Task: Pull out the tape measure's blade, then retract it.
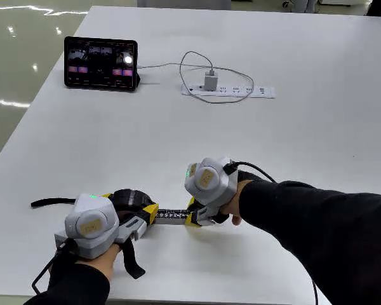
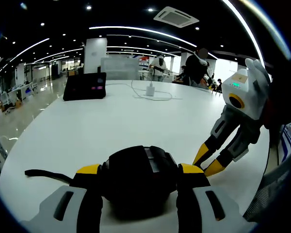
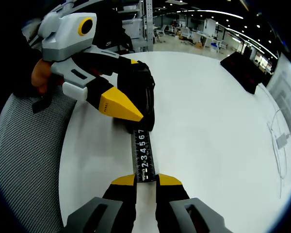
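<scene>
Near-left on the white table [image 1: 241, 127], the left gripper [image 2: 140, 171] clamps the black rounded tape measure case [image 3: 143, 92] to anchor it. Just right, the right gripper [image 3: 146, 180] pinches the dark numbered blade [image 3: 144, 150] by its tip, a short length exposed.

Black tape measure [image 1: 130, 198] rests on the table [image 1: 273, 140], numbered blade [image 3: 144, 155] partly out.

Tape measure blade [image 3: 143, 156]: printed digits 2, 3, 4, 5, 6, 7 legible in right gripper view. Tablet screen [image 1: 101, 61]: content too small to read.
</scene>
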### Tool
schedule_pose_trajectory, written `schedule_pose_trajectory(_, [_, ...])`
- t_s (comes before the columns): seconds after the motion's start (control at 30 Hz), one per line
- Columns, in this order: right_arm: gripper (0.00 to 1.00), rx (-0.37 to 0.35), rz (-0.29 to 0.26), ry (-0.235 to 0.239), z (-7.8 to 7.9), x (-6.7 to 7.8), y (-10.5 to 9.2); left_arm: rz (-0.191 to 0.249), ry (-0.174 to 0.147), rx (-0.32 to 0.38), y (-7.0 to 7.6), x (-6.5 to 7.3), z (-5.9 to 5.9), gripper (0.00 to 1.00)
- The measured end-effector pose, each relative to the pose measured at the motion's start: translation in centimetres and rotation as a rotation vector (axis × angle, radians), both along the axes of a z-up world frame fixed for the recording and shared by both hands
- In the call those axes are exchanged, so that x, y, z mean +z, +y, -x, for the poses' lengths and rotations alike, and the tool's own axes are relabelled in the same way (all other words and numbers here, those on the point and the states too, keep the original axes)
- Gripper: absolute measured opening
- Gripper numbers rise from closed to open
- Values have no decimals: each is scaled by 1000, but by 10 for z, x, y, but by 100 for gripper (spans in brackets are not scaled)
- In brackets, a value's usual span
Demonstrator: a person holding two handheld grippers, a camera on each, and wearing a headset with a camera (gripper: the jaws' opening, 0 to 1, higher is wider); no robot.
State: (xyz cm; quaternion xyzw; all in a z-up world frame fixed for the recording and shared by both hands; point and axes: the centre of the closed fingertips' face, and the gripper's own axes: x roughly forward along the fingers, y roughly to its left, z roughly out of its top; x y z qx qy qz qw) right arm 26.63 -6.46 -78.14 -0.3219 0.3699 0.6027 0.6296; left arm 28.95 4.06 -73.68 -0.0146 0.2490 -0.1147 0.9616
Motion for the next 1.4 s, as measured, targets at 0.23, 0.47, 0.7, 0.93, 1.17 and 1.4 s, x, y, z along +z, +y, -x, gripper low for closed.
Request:
schedule_pose_trajectory(0.23, [11,1,-9,-3,-1,-1,4,-1,-1,0,0,0,0,56])
schedule_pose_trajectory(0.47, [11,-8,-28,8,0,-1,12,4,1,2,0,0,0,56])
schedule_pose_trajectory(0.7, [11,0,-35,11,0,-1,19,4,1,3,0,0,0,56])
schedule_pose_trajectory(0.93, [11,-1,-43,14,0,0,23,5,1,2,0,0,0,56])
schedule_pose_trajectory(1.17, [10,1,-49,11,0,0,26,7,0,3,-1,0,1,56])
schedule_pose_trajectory(1.4, [10,4,-49,8,0,0,31,7,1,3,-1,0,1,56])
